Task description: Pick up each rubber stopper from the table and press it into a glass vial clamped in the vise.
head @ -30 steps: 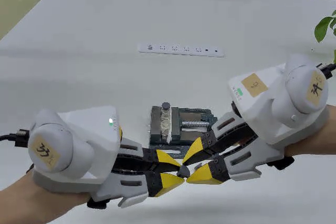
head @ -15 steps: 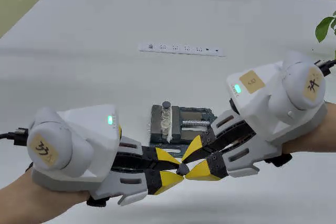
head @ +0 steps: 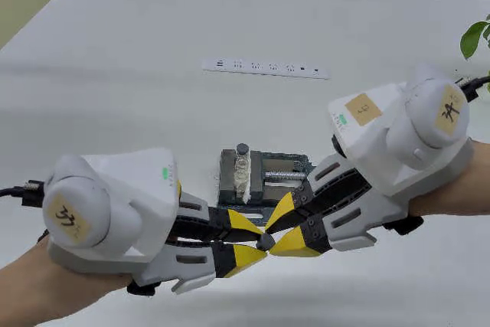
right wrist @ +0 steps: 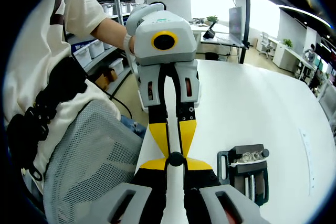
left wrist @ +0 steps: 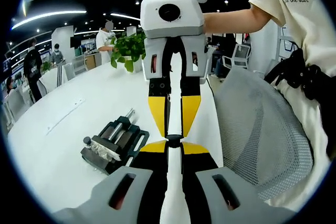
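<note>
Pinching from opposite sides, your left claw and right claw meet tip to tip over the table, on the near side of the vise. Both jaw pairs are drawn in to a narrow gap, w/ the yellow tips touching one small dark stopper btwn them. Which claw bears the load: cannot tell.

Ref. left gripper view: your own tips close just under the stopper, and the right claw comes in from the top. Ref. right gripper view: the same rounded stopper sits at your own tips, w/ the left claw opposite.

Vial: upright, clamped btwn the vise jaws toward the left end of the vise. The glass looks whitish. A second stopper, also dark, sits on its mouth.

The vise rests flat on the table, near the claws but apart from them. A power strip lies well beyond the vise.
</note>
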Available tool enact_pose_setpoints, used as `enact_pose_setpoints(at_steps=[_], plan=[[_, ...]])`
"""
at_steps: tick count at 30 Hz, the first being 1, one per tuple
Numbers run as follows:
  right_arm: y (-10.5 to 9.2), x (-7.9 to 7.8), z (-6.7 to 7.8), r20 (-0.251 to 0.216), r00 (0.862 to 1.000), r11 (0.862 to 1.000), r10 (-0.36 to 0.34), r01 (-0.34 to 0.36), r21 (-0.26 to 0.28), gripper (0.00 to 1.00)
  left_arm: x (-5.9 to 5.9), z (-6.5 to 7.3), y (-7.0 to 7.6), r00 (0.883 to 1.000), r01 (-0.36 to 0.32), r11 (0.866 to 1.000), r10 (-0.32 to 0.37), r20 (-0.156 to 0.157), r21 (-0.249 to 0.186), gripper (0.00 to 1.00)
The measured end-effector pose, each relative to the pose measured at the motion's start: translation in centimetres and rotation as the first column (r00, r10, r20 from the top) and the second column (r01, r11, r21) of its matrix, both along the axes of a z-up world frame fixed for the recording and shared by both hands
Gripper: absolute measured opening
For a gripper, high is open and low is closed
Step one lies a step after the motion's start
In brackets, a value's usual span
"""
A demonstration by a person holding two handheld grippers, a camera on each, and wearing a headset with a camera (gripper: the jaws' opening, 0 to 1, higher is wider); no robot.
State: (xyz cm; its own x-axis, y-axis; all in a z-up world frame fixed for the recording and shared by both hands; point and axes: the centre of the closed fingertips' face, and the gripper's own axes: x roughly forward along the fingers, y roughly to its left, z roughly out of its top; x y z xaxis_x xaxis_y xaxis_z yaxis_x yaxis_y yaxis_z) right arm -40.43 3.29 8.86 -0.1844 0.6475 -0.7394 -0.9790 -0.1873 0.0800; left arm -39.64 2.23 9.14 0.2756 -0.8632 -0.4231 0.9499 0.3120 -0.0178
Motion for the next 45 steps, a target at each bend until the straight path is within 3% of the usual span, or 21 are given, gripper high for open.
enact_pose_setpoints(at_steps=[7, 10, 14, 17, 27, 30, 31, 33, 34, 36, 37, 38, 40, 45], plan=[[0.0, 0.0, -0.2, 0.007, 1.000, 1.000, 0.011, -0.011, -0.006, 0.06, 0.1, -0.2, 0.1, 1.000, -0.018, 1.000, 0.018, -0.024, -0.010, 0.06], [0.0, 0.0, -0.2, 0.011, 1.000, 1.000, 0.013, -0.013, -0.009, 0.06, 0.4, 0.1, 0.2, 0.998, -0.045, 0.998, 0.043, -0.047, -0.047, 0.06], [-0.1, 0.3, -0.5, 0.020, 1.000, 1.000, 0.009, -0.009, -0.017, 0.06, 0.9, 0.0, 0.5, 0.996, -0.071, 0.996, 0.069, -0.049, -0.047, 0.12], [-0.2, 0.5, -0.6, 0.023, 1.000, 1.000, 0.007, -0.007, -0.021, 0.06, 1.1, -0.1, 0.8, 0.995, -0.094, 0.994, 0.092, -0.046, -0.048, 0.19], [-0.5, 0.8, -1.3, 0.032, 0.999, 0.999, 0.015, -0.014, -0.050, 0.06, 2.4, -2.0, 2.5, 0.976, -0.216, 0.976, 0.215, -0.036, -0.021, 0.58], [-0.7, 0.8, -1.5, 0.033, 0.999, 0.998, 0.017, -0.015, -0.057, 0.06, 2.7, -2.5, 3.1, 0.966, -0.256, 0.967, 0.256, -0.025, -0.006, 0.70], [-0.7, 0.8, -1.6, 0.031, 0.999, 0.998, 0.017, -0.015, -0.059, 0.06, 3.1, -2.9, 3.7, 0.953, -0.301, 0.954, 0.301, -0.028, 0.015, 0.75], [-0.8, 0.8, -1.7, 0.029, 0.999, 0.998, 0.019, -0.017, -0.066, 0.06, 3.4, -2.8, 4.0, 0.943, -0.331, 0.944, 0.331, -0.031, -0.007, 0.85], [-0.9, 0.9, -1.8, 0.029, 0.999, 0.997, 0.019, -0.017, -0.069, 0.06, 3.7, -2.9, 4.5, 0.932, -0.361, 0.932, 0.361, -0.029, -0.006, 0.88], [-1.1, 1.0, -1.9, 0.030, 0.999, 0.997, 0.021, -0.018, -0.078, 0.06, 3.9, -3.1, 5.2, 0.922, -0.387, 0.922, 0.387, -0.023, 0.006, 0.98], [-1.1, 1.1, -2.0, 0.029, 0.999, 0.996, 0.021, -0.018, -0.082, 0.06, 4.0, -3.2, 5.7, 0.912, -0.409, 0.913, 0.409, -0.028, 0.015, 0.99], [-1.2, 1.2, -2.1, 0.030, 0.999, 0.996, 0.021, -0.018, -0.084, 0.06, 4.0, -3.2, 5.9, 0.912, -0.409, 0.912, 0.409, -0.037, 0.011, 0.99], [-1.4, 1.3, -2.2, 0.031, 0.999, 0.995, 0.021, -0.018, -0.094, 0.06, 4.3, -3.2, 6.6, 0.897, -0.439, 0.899, 0.438, -0.054, 0.001, 0.99], [-1.7, 1.9, -2.6, 0.043, 0.999, 0.993, 0.026, -0.021, -0.115, 0.05, 4.9, -3.2, 8.3, 0.888, -0.459, 0.889, 0.458, -0.047, -0.002, 0.99]])
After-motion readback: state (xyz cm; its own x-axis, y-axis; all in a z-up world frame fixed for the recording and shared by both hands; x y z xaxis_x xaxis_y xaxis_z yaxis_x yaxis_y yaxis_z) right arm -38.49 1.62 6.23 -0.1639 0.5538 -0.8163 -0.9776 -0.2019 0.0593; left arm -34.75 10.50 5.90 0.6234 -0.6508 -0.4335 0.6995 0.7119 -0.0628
